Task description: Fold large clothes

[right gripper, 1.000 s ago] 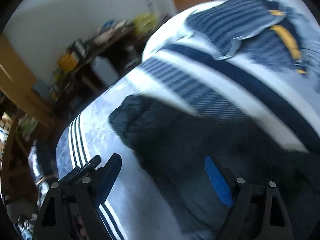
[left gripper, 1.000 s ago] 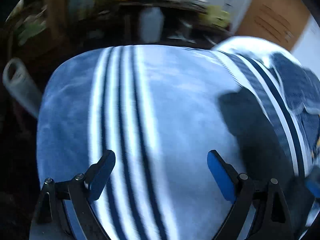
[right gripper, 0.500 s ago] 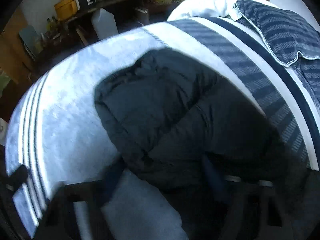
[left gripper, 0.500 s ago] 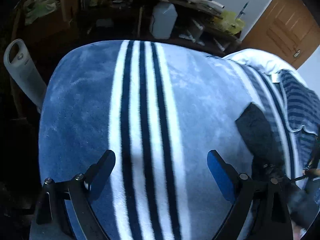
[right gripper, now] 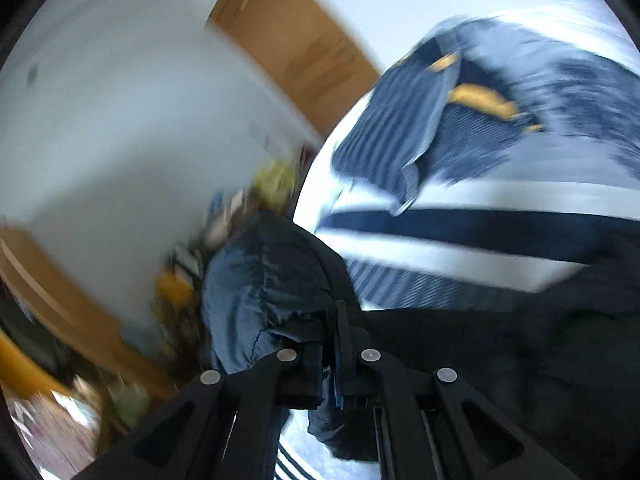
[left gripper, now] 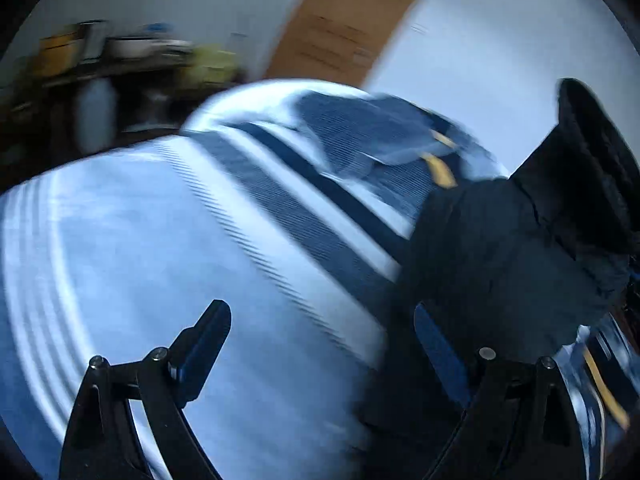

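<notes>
So right now my right gripper (right gripper: 334,344) has its jaws pinched together on a fold of the dark puffy jacket (right gripper: 264,292), and you can see the quilted navy fabric bunched up and bulging out to the left of the fingers in the right wrist view, with more of it trailing off dark to the lower right. From the left wrist view the same jacket (left gripper: 520,248) is hanging up off the bed on the right side of the picture, one end lifted high against the white wall (left gripper: 500,40) and the rest draping down past my left gripper's right finger. My left gripper (left gripper: 320,344) is wide apart with nothing between the blue pads, just hovering over the light blue striped blanket (left gripper: 168,248) that covers the bed. Further back on the blanket there's a crumpled striped garment with yellow bits (left gripper: 384,144) lying near the far edge, apart from the jacket; it shows up in the right view too, top right. Everything is pretty smeared with motion blur, so the cluttered shelf (left gripper: 120,56) and the wooden door (left gripper: 344,28) in the background are only rough shapes and I can't make out what's on the shelf.
</notes>
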